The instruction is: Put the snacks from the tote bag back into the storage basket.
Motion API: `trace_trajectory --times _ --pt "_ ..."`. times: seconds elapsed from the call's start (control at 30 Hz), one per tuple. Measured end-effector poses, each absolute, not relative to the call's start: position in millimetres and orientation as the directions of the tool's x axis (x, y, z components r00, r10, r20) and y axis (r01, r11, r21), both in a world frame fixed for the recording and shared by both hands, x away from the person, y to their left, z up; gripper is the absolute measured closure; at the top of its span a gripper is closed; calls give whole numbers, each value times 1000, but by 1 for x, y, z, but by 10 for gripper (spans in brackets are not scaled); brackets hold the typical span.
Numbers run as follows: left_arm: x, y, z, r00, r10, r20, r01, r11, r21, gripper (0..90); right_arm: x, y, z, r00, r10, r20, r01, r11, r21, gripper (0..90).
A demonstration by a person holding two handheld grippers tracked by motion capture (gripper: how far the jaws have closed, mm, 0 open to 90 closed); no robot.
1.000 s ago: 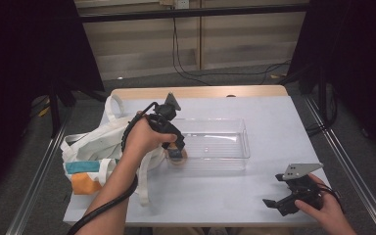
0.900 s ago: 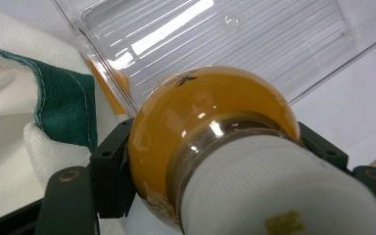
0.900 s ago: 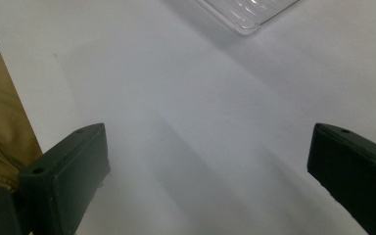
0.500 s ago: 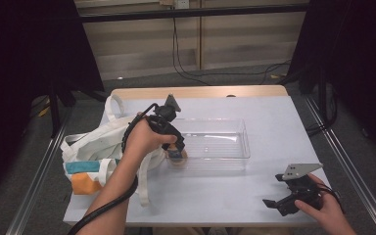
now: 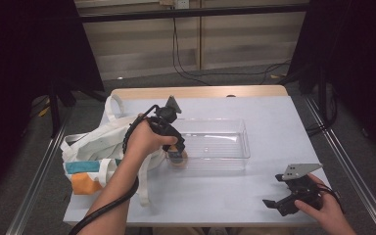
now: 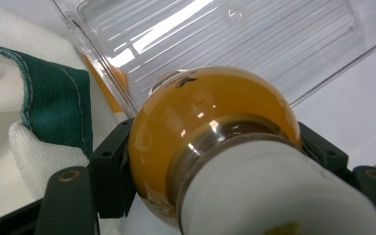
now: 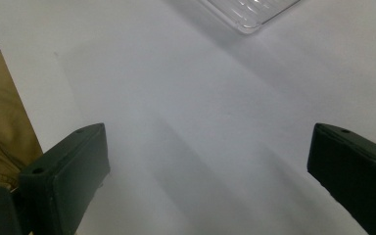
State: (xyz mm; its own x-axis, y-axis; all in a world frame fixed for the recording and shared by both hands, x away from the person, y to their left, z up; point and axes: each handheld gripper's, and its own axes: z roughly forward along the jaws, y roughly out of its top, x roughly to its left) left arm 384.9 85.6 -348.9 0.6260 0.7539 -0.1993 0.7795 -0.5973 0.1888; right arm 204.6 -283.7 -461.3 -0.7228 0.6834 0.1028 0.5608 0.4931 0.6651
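Observation:
My left gripper (image 5: 177, 152) is shut on a round bottle of orange liquid (image 6: 210, 122) with a white cap (image 6: 274, 188). It holds the bottle at the near left corner of a clear plastic tray (image 5: 215, 144), just over the tray's rim (image 6: 103, 78). In the high view the orange bottle (image 5: 178, 160) peeks out below the hand. Near the table's front right, my right gripper (image 5: 279, 201) rests low over bare tabletop with its jaws wide apart and nothing between them.
A white cloth tote bag (image 5: 95, 147) with green and orange patches lies at the table's left, its straps (image 5: 142, 183) trailing toward the front edge. The bag's green trim (image 6: 54, 107) sits beside the tray. The tray's corner (image 7: 254, 14) lies ahead of the right gripper.
The left gripper with the bottle has shifted slightly toward the tray's near left corner. The right gripper has stayed put.

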Motion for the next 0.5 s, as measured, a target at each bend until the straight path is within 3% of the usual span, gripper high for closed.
trace_trajectory --times 0.5 --pt "385 84 -356 622 755 -207 783 -594 185 301 205 -284 -461 -721 684 105 563 492 664 19"
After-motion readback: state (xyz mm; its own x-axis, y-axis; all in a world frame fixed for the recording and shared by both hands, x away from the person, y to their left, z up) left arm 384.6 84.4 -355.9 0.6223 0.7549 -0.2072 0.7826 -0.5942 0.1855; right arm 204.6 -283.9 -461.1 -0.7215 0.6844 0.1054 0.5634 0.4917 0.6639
